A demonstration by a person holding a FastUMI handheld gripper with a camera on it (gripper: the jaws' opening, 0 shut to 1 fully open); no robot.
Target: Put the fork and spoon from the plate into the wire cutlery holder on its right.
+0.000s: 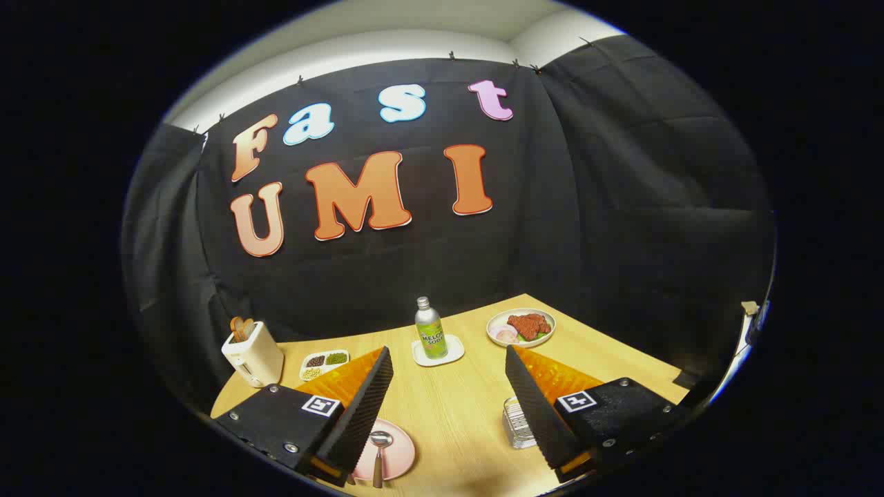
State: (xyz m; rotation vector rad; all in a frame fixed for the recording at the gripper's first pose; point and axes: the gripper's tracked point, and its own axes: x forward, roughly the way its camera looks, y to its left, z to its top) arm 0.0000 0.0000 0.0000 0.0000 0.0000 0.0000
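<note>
gripper (449,414) wide open, holding nothing. steel spoon (379,449) lies on round pink plate (400,455) just inside left finger, handle pointing back twd the tongs. silver wire cutlery holder (518,422) sits by right finger; fork can't tell.

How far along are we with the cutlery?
Nothing looks done yet: the spoon lies on the pink plate; the fork can't be made out there. The gripper is open and holds nothing, above the table between plate and wire holder. Picking up and dropping both pieces is left.
</note>
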